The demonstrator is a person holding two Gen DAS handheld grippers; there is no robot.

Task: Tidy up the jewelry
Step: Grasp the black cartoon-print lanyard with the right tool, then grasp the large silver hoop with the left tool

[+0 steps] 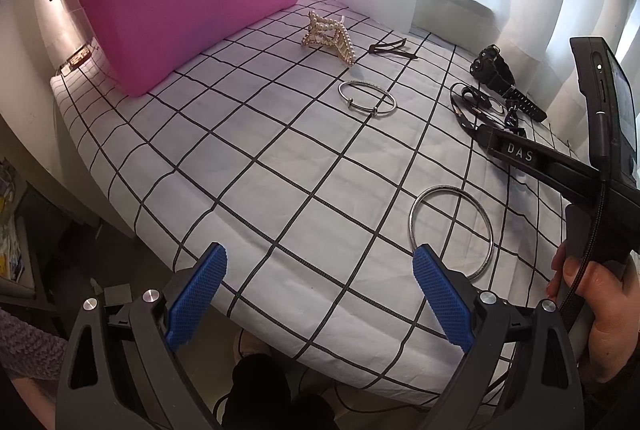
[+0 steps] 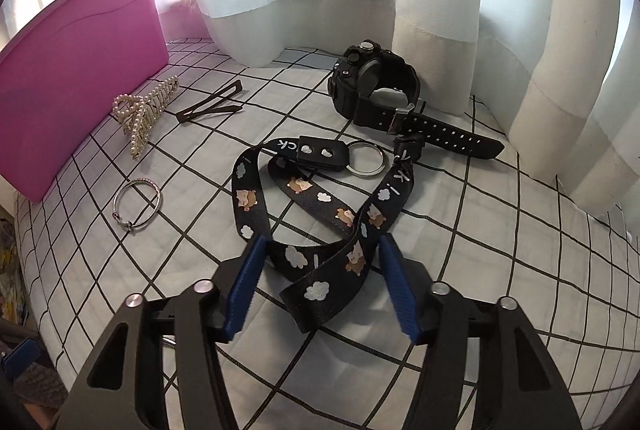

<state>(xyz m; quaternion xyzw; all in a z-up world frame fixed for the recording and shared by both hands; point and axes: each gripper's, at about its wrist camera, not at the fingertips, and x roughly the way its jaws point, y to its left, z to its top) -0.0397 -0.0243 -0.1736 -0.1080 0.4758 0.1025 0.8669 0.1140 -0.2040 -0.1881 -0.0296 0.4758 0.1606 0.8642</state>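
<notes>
Your right gripper point(image 2: 320, 262) straddled the black lanyard point(image 2: 304, 206) at lower centre of the bed point(image 2: 520, 230), fingers not yet pressing it. Your left gripper point(image 1: 320, 270) hung spread, empty, near the silver bangle point(image 1: 452, 230). Pink bin point(image 1: 180, 10) upper left.

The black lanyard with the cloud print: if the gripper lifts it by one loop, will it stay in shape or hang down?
The lanyard is probably floppy: its flat woven strap lies in loose crossed loops on the checked sheet. Lifted, it should unfold and dangle. The key ring at its end would likely swing. The right gripper straddles a crossed section.
</notes>
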